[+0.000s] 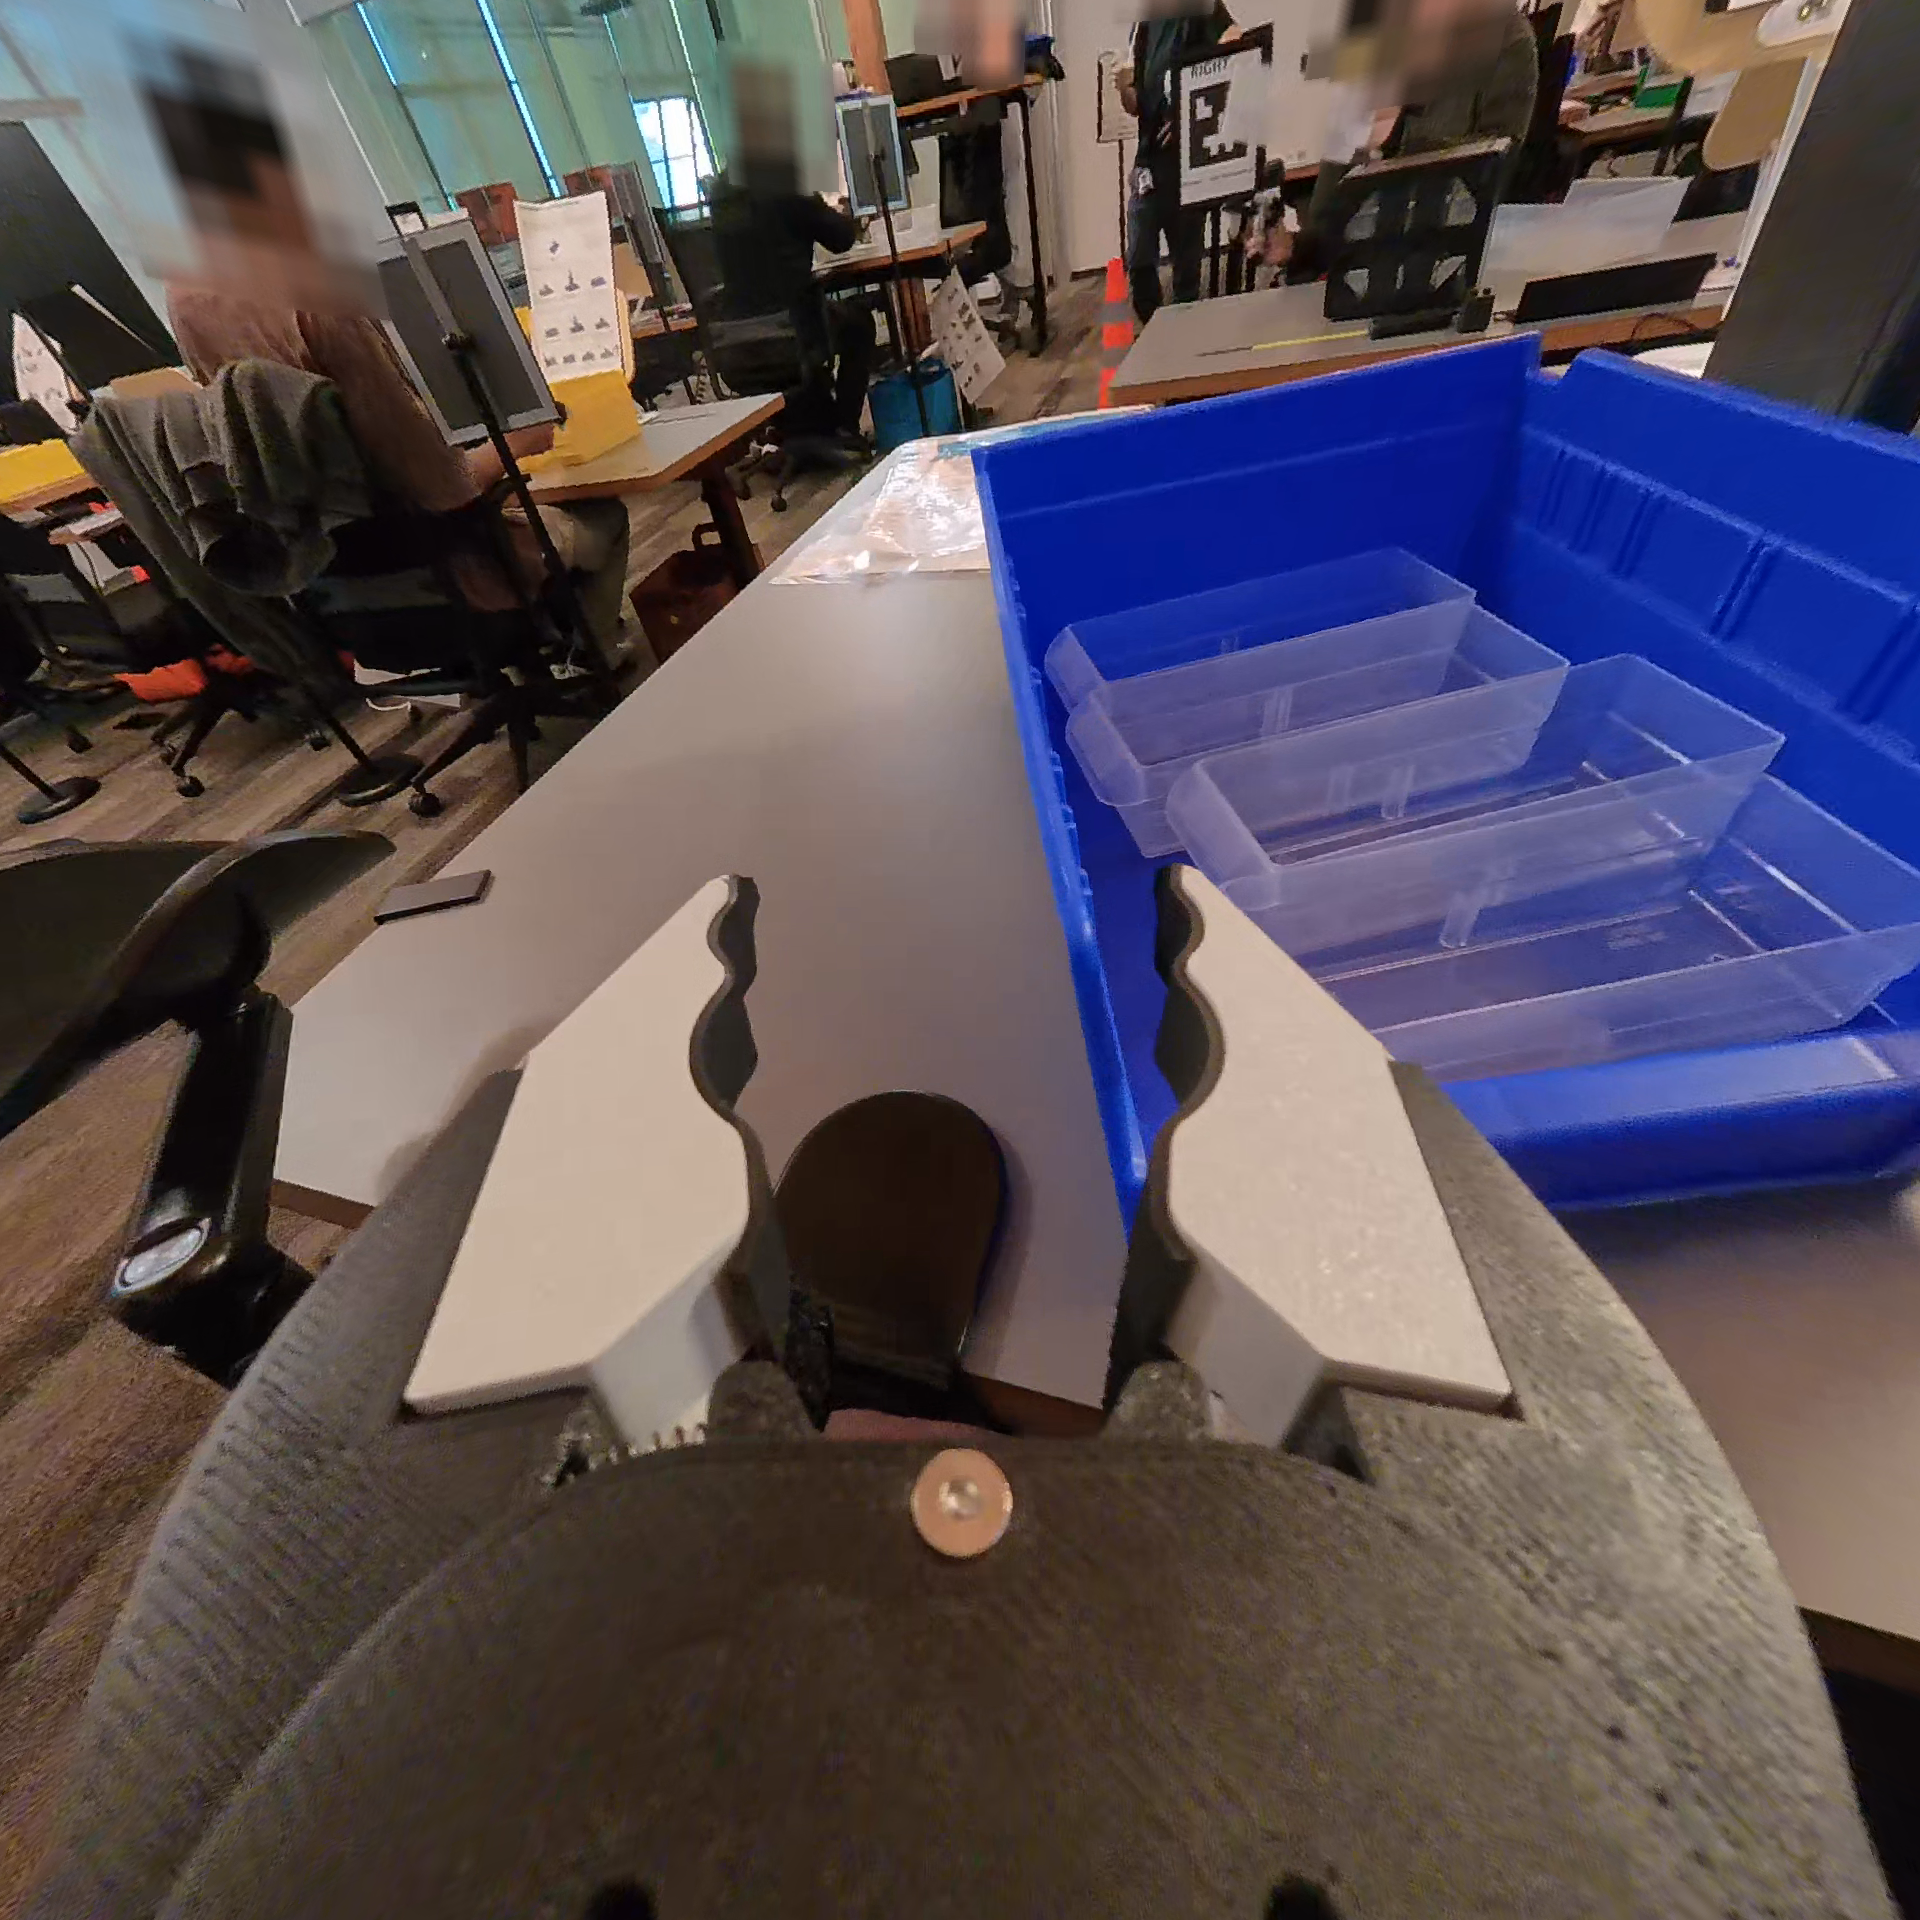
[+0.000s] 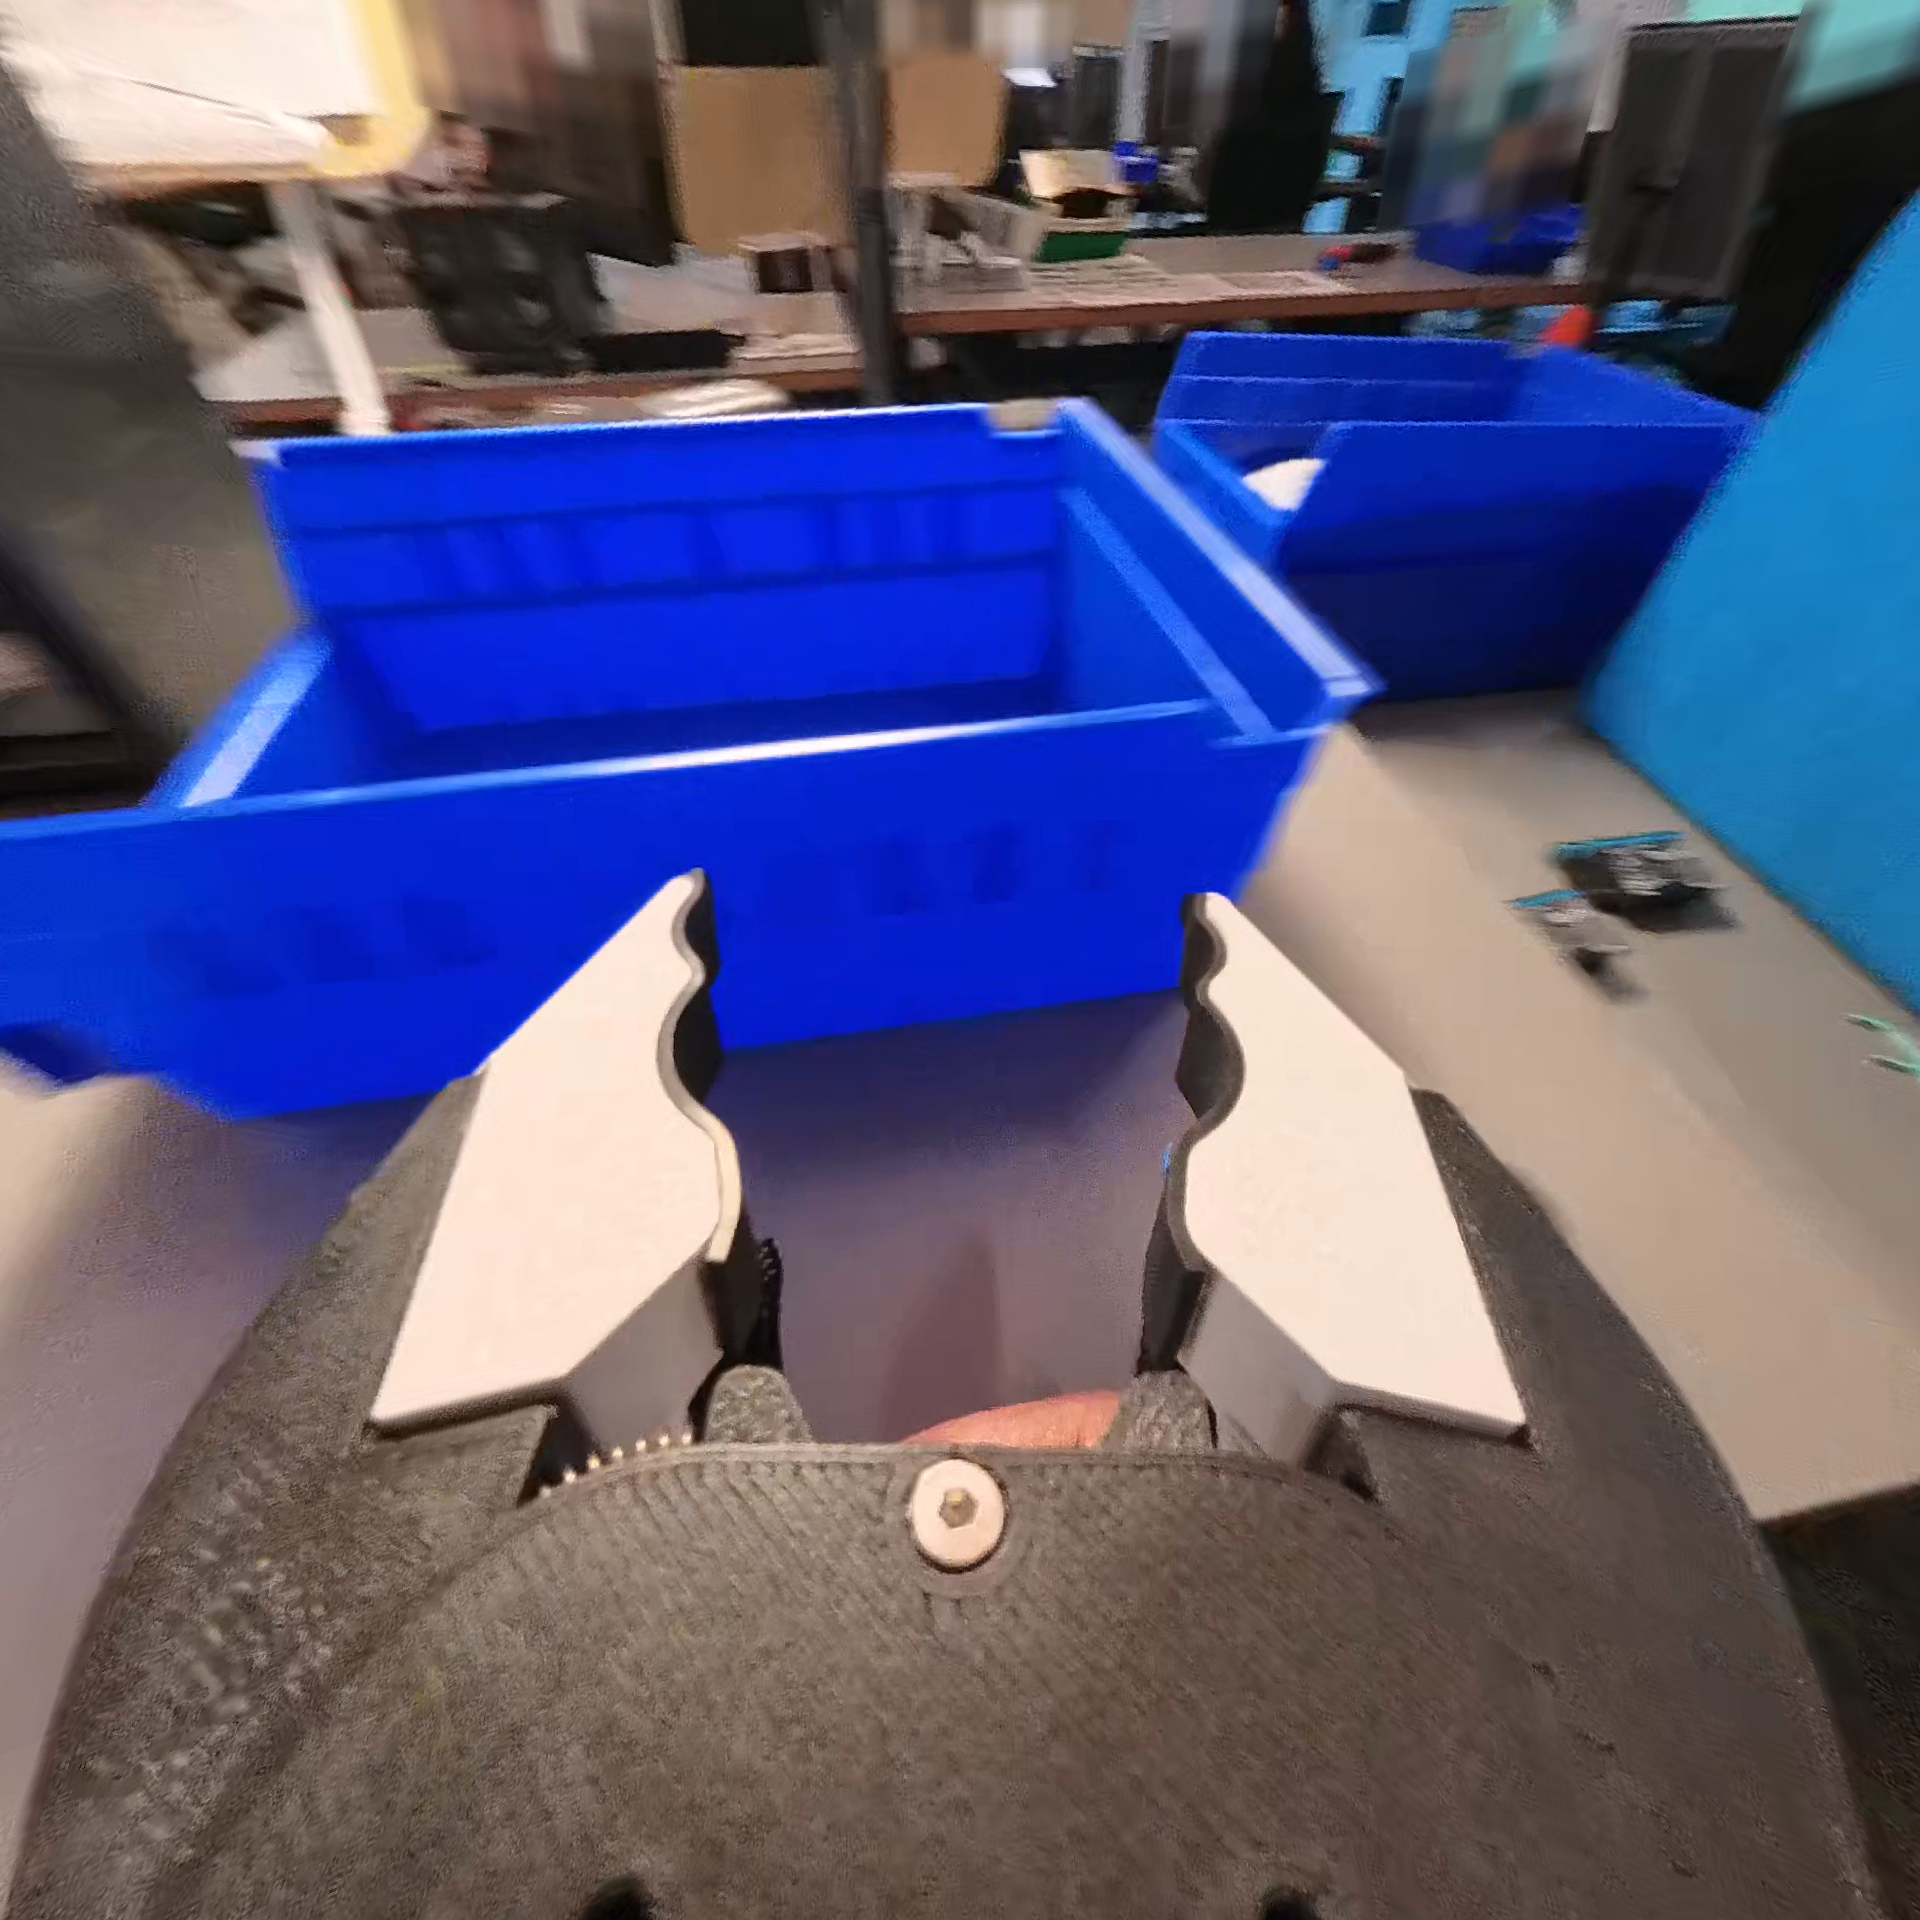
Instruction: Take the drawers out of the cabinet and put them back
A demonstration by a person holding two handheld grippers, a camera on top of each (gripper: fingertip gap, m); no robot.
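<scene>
- Grey tabletop (image 1: 790,727) runs up the middle of the left wrist view, with an open office of desks, chairs and seated people filling the upper left of the frame.
- A blue bin (image 1: 1247,499) sits on the right half of that view, its near wall rising along the table's right side.
- Several clear plastic drawers (image 1: 1455,821) lie inside the bin, overlapping one another in a slanted row from centre right toward the right edge.
- A small dark flat piece (image 1: 431,896) rests on the table at left of centre, near the table's edge.
- A clear plastic bag (image 1: 904,520) lies on the table beyond the bin's far left corner.
- The left gripper (image 1: 956,894) hangs over the table with its jaws spread wide and nothing between them; its right finger (image 1: 1299,1091) overlaps the bin's wall in the picture.
- In the blurred right wrist view, the same kind of blue bin (image 2: 727,862) stretches across the middle of the frame, seen from its long side.
- A second blue bin (image 2: 1455,540) stands behind it at upper right.
- Small dark packets (image 2: 1621,883) lie on the table at centre right.
- The right gripper (image 2: 951,894) points at the bin's side wall, jaws spread apart and bare.
- No cabinet can be clearly made out in either view.
</scene>
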